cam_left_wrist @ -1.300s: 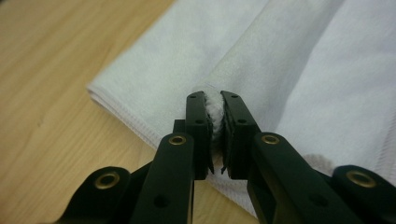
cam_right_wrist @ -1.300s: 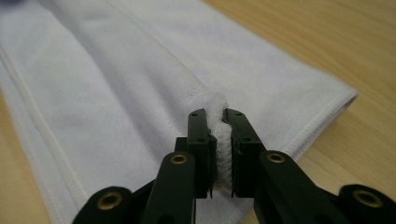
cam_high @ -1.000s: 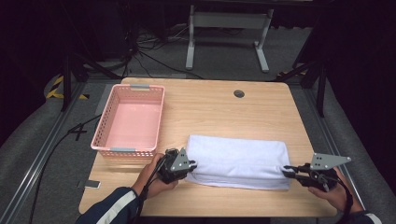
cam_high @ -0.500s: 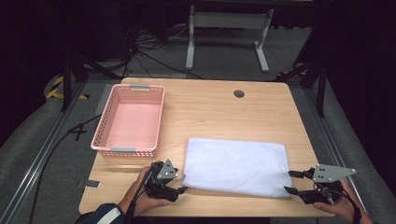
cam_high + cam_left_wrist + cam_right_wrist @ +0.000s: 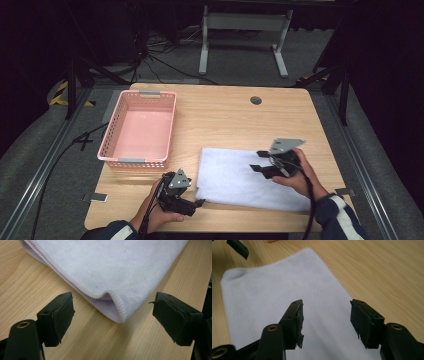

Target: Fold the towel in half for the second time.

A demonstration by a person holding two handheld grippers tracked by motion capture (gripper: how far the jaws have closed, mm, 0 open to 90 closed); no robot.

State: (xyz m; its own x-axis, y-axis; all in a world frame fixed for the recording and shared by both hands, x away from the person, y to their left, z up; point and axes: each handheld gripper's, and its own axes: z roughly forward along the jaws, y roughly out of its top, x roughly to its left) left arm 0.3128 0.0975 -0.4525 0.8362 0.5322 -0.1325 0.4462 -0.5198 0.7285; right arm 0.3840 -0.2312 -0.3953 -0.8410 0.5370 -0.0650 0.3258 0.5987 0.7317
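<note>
Two grippers, both with jaws spread wide and gripping nothing. Landmark is the folded white towel (image 5: 250,179), lying flat on the wooden table (image 5: 225,115) toward my near edge. My left gripper (image 5: 199,203) sits on the table just off the towel's near-left corner; in the left gripper view that corner (image 5: 117,307) lies between the two black jaws, its stitched hem curled up slightly, with neither jaw touching the cloth. My right gripper (image 5: 256,168) hovers over the towel's right half, jaws pointing left across it; in the right gripper view the cloth (image 5: 287,297) spreads beneath and beyond the open jaws. Pink basket (image 5: 137,128) stands well apart from the towel, beyond its far-left corner. Small round hole (image 5: 256,100) in the tabletop lies far beyond the towel's far edge.
</note>
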